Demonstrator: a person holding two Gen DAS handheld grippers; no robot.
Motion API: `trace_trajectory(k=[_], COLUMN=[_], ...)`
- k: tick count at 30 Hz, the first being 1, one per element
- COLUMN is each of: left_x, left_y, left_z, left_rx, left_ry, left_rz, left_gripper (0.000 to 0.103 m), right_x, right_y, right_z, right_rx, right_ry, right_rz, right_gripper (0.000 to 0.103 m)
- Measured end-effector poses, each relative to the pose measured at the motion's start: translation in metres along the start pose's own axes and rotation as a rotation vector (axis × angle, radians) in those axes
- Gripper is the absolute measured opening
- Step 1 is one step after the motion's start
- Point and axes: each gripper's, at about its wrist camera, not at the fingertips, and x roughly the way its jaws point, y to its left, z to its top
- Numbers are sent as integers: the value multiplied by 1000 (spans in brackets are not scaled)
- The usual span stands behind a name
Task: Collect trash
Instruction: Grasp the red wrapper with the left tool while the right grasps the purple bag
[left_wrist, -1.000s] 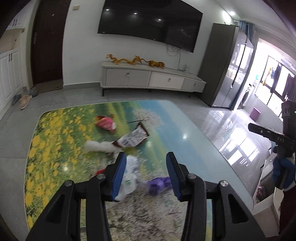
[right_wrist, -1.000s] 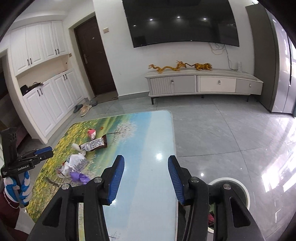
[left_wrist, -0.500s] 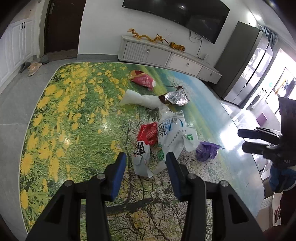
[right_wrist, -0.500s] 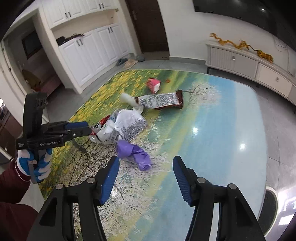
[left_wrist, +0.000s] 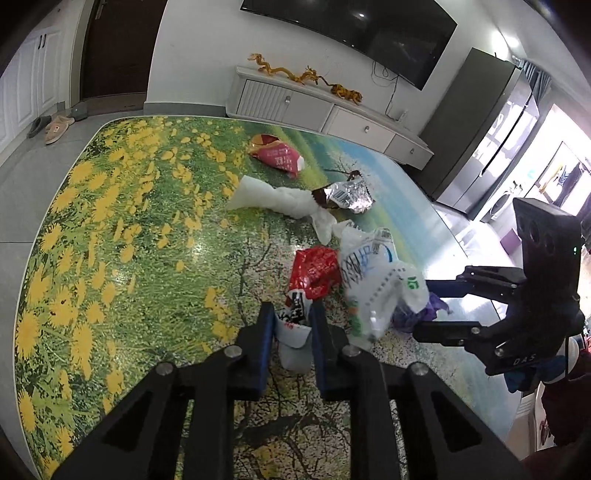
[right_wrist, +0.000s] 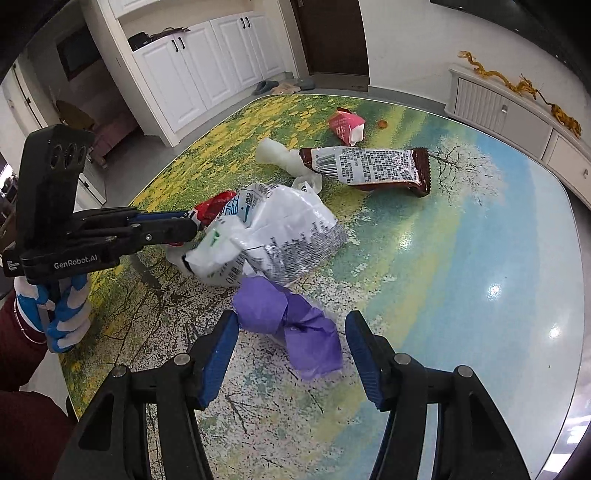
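Note:
Trash lies on the flower-print table. My left gripper is shut on the white end of a red and white wrapper; it shows in the right wrist view too. Beside it lies a white printed plastic bag. My right gripper is open, its fingers on either side of a crumpled purple paper. It appears in the left wrist view reaching in from the right. Farther off lie a brown foil wrapper, a white tissue roll and a pink-red packet.
A TV cabinet with golden dragon figures stands against the far wall under a TV. White cupboards and slippers are beyond the table's far left. The table's blue part lies to the right of the trash.
Both grippers dropped toward the table. My left gripper closed on the red and white wrapper. My right gripper moved in around the purple paper, still open.

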Motion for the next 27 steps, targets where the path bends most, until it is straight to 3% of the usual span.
trace_trajectory(k=[11,27], left_x=[-43,-91], left_y=[-3,-37], left_z=[0,4], left_rx=[-16,32], left_ry=[-99,-196], left_rz=[61,99], left_gripper=[18,18], right_x=[-13,-98], right_y=[5,-22], right_z=[-18,-58], right_rx=[-9,135], right_ry=[-30,-209], right_rz=[-13,-77], right_gripper=[47,47])
